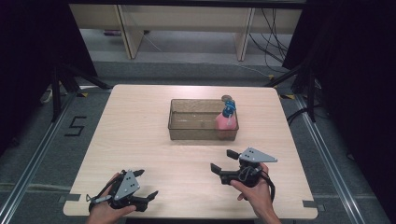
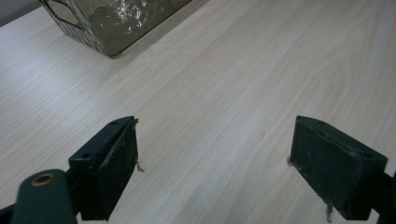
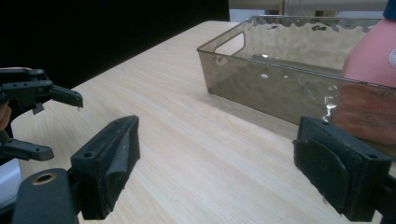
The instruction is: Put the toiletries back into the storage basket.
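Pink bottle (image 1: 225, 120) stands upright in the right end of the clear bin (image 1: 187, 127), mid-tabletop (image 1: 140, 140). Right gripper (image 1: 224, 161), jaws wide and empty, sits near the bin's front. Left gripper (image 1: 147, 184), jaws wide, empty, well apart.

Overhead plus 2 low tabletop (image 1: 140, 140) close-ups

pale wooden table (image 1: 140, 140), tripod legs (image 1: 63, 81), floor cables (image 1: 273, 44)
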{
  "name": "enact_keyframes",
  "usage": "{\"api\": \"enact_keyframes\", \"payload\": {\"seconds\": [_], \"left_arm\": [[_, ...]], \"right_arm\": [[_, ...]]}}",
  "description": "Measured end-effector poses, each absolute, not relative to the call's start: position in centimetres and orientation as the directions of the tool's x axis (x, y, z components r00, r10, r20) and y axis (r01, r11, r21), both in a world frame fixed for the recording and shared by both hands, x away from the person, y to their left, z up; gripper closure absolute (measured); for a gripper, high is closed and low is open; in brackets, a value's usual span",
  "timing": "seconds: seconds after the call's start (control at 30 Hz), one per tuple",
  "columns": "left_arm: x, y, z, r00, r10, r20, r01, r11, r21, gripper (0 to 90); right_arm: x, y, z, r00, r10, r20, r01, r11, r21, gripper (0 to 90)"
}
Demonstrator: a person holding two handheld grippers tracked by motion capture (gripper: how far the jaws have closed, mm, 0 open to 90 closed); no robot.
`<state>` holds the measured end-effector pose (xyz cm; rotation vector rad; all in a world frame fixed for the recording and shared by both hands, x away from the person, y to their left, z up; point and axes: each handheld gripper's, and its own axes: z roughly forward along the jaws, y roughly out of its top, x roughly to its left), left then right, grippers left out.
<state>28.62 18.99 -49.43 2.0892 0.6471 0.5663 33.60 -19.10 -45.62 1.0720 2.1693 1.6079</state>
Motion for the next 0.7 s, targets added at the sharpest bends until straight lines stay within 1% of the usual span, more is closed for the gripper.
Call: {"api": "enact_keyframes", "payload": {"seconds": [0.03,0.07,0.13,0.2,0.23,0.27,0.3,0.33,0.37,0.4,0.5,0.53,0.6,0.63,0.67,0.7], "left_arm": [[28.6,19.0,-49.4,0.763,0.627,0.157,0.240,-0.500,0.832,14.8],[28.6,19.0,-49.4,0.764,0.625,0.163,0.240,-0.508,0.827,14.8],[28.6,19.1,-49.4,0.762,0.627,0.165,0.240,-0.509,0.826,14.8],[28.6,19.1,-49.4,0.763,0.625,0.164,0.238,-0.508,0.828,14.8],[28.6,19.1,-49.4,0.763,0.625,0.164,0.239,-0.508,0.828,14.8],[28.6,19.1,-49.4,0.763,0.625,0.164,0.238,-0.508,0.827,14.8],[28.6,19.0,-49.4,0.763,0.625,0.164,0.239,-0.508,0.828,14.8],[28.6,19.0,-49.4,0.762,0.626,0.165,0.240,-0.510,0.826,14.8],[28.6,19.0,-49.4,0.763,0.626,0.165,0.240,-0.510,0.826,14.8],[28.6,19.0,-49.4,0.763,0.626,0.164,0.240,-0.509,0.826,14.8],[28.6,19.0,-49.4,0.763,0.625,0.163,0.239,-0.508,0.828,14.8],[28.6,19.0,-49.4,0.762,0.626,0.165,0.240,-0.510,0.826,14.8],[28.6,19.0,-49.4,0.763,0.625,0.163,0.239,-0.508,0.827,14.8],[28.6,19.0,-49.4,0.763,0.625,0.163,0.239,-0.508,0.828,14.8],[28.6,19.0,-49.4,0.763,0.625,0.163,0.239,-0.508,0.828,14.8],[28.6,19.0,-49.4,0.763,0.625,0.164,0.239,-0.508,0.828,14.8]], "right_arm": [[33.6,-19.1,-45.7,-0.711,0.671,0.210,0.394,0.133,0.909,15.6],[33.5,-19.1,-45.8,-0.703,0.675,0.223,0.407,0.125,0.905,15.5],[33.5,-19.1,-45.9,-0.712,0.668,0.214,0.396,0.131,0.909,15.6],[33.2,-19.1,-45.9,-0.705,0.674,0.222,0.410,0.131,0.903,15.5],[33.2,-19.2,-46.0,-0.709,0.679,0.193,0.384,0.142,0.912,15.6],[33.1,-19.1,-46.1,-0.709,0.671,0.217,0.404,0.134,0.905,15.6],[33.2,-19.2,-46.2,-0.714,0.674,0.189,0.378,0.143,0.915,15.6],[32.9,-19.0,-46.2,-0.704,0.675,0.220,0.406,0.129,0.905,15.6],[33.0,-19.1,-46.3,-0.712,0.675,0.192,0.382,0.144,0.913,15.6],[32.8,-19.0,-46.3,-0.712,0.663,0.231,0.419,0.136,0.898,15.6],[32.5,-19.1,-46.4,-0.717,0.659,0.226,0.417,0.146,0.897,15.6],[32.3,-19.0,-46.4,-0.708,0.660,0.251,0.440,0.135,0.888,15.6],[32.4,-19.1,-46.6,-0.717,0.665,0.210,0.405,0.152,0.902,15.6],[32.2,-19.0,-46.7,-0.718,0.653,0.242,0.428,0.140,0.893,15.6],[32.2,-19.1,-46.8,-0.722,0.652,0.232,0.421,0.147,0.895,15.6],[31.9,-19.0,-46.8,-0.705,0.655,0.273,0.459,0.128,0.879,15.5]]}}
